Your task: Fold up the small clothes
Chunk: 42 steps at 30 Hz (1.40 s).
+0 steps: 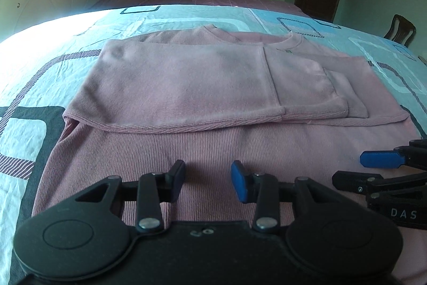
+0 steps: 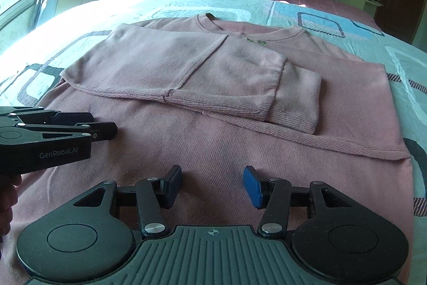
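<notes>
Across the bed (image 1: 80,26), with its blue patterned sheet, lay a pink sweater (image 2: 240,140), spread flat with the collar (image 2: 248,28) at the far end and the hem toward me. Both sleeves (image 1: 186,82) were already folded over the chest, one over the other, their cuffs (image 2: 296,100) stacked right of centre. So I judged the sleeve folds done, while the body was still at full length: the near half remained to be brought up over the sleeves, perhaps with a further fold after that. My left gripper (image 1: 208,182) hovered over the near left part of the body, its jaws apart with nothing between them, only bare knit showing in the gap. My right gripper (image 2: 213,186) sat just beside it to the right, likewise parted and empty, with no cloth pinched. Neither had taken the hem yet.
</notes>
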Each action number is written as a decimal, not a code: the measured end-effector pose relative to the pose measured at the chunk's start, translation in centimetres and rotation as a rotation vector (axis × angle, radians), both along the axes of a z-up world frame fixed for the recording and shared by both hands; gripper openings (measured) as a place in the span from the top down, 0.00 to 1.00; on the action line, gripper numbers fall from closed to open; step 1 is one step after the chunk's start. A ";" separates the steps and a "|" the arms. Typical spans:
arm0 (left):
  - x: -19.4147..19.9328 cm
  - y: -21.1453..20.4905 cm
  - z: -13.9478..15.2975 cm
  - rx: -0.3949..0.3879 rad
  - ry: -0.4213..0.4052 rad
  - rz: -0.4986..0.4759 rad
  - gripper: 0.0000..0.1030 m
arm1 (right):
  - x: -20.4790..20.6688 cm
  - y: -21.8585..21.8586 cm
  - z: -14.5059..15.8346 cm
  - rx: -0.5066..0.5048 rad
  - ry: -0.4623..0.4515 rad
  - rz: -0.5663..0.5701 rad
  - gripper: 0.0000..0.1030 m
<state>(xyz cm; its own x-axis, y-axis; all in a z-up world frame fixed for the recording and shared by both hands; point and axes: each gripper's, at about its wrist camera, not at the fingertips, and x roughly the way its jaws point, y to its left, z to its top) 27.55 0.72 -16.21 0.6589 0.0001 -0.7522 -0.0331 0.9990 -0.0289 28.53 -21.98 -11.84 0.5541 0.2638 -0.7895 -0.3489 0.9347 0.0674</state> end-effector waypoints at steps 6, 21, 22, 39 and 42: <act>-0.5 0.4 -0.1 0.000 -0.011 -0.029 0.62 | -1.8 -1.1 0.1 -0.086 -0.027 -0.053 0.51; -9.3 0.8 0.5 0.026 -0.007 -0.130 0.62 | -9.2 1.5 0.6 -0.076 -0.009 -0.044 0.51; -10.0 1.0 0.3 0.043 -0.014 -0.135 0.61 | -9.7 1.1 0.4 -0.089 -0.015 -0.049 0.51; -17.8 2.3 1.3 0.038 -0.002 -0.129 0.62 | -17.4 -4.1 1.5 -0.129 -0.015 -0.182 0.51; -18.9 3.0 0.5 0.039 -0.005 -0.117 0.60 | -18.2 -5.5 1.1 -0.134 -0.015 -0.213 0.50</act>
<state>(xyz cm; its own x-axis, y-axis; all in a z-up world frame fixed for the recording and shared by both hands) 8.66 3.76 -15.66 0.6599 -0.0475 -0.7498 0.0834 0.9965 0.0102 10.32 -27.46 -10.74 0.5982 0.0336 -0.8006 -0.1431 0.9875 -0.0655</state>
